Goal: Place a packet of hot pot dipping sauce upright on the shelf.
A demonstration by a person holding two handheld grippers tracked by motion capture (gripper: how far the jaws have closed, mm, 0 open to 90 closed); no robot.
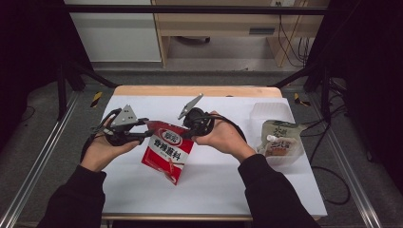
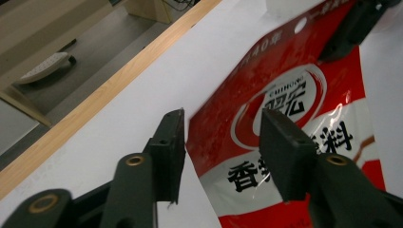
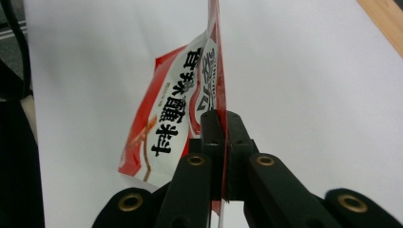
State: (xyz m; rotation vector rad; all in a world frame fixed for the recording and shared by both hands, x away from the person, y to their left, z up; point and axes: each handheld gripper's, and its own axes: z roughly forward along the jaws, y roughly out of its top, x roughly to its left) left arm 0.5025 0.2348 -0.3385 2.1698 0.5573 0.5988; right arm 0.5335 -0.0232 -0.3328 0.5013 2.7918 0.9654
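Note:
A red and white snack packet (image 1: 167,152) with black characters hangs above the white table sheet (image 1: 214,185), tilted, with its lower corner near the sheet. My right gripper (image 1: 186,134) is shut on the packet's top right edge; in the right gripper view the jaws (image 3: 222,114) pinch the thin red edge of the packet (image 3: 176,118). My left gripper (image 1: 149,129) stands open at the packet's top left corner. In the left gripper view the packet (image 2: 294,109) has its left edge between the spread jaws (image 2: 223,115), and the pads are not pressing on it.
At the right of the sheet a pale pouch with a white spout (image 1: 280,137) lies in a clear tray, with a clear plastic lid or box (image 1: 271,111) behind it. The table's wooden far edge (image 1: 195,90) runs along the back. Black frame rails flank the table.

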